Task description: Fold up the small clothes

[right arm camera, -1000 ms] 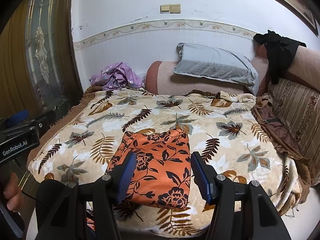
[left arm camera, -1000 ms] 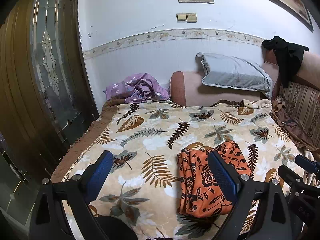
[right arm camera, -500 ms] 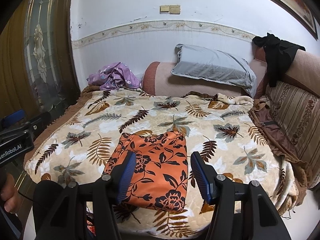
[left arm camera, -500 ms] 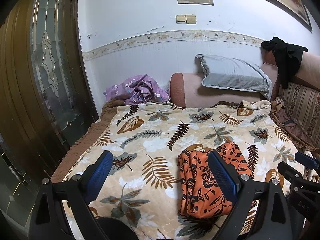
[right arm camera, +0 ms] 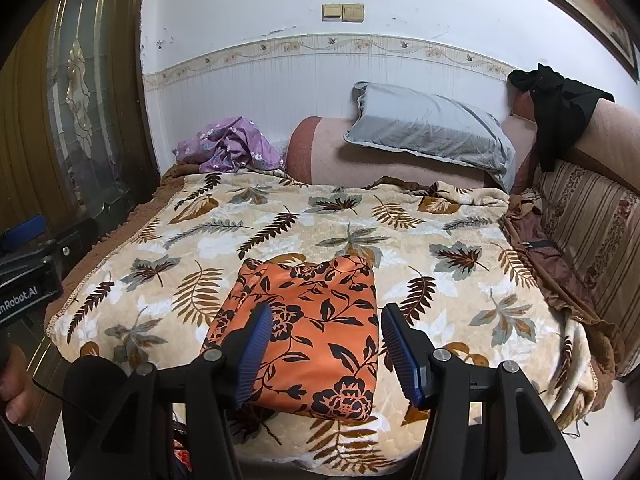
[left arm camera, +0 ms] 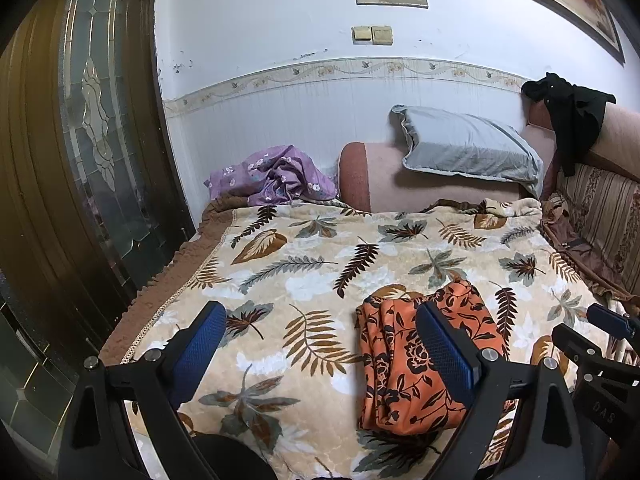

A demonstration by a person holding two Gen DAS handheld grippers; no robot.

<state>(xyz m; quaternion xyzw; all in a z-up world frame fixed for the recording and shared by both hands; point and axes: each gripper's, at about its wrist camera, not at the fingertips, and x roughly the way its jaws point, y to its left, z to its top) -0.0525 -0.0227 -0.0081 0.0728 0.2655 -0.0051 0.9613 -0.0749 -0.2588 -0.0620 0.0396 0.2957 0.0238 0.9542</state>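
Note:
An orange garment with black flowers lies folded into a rectangle near the front edge of the leaf-patterned blanket. It also shows in the left wrist view, right of centre. My left gripper is open and empty, held above the blanket to the garment's left. My right gripper is open and empty, held back above the garment's near end, not touching it.
A crumpled purple floral cloth lies at the bed's back left corner. A grey pillow rests on the pink bolster. A black garment hangs on the sofa back at right. A wooden door stands at left.
Both grippers have pulled back slightly from the bed; the view has widened a little. The folded orange garment has not moved.

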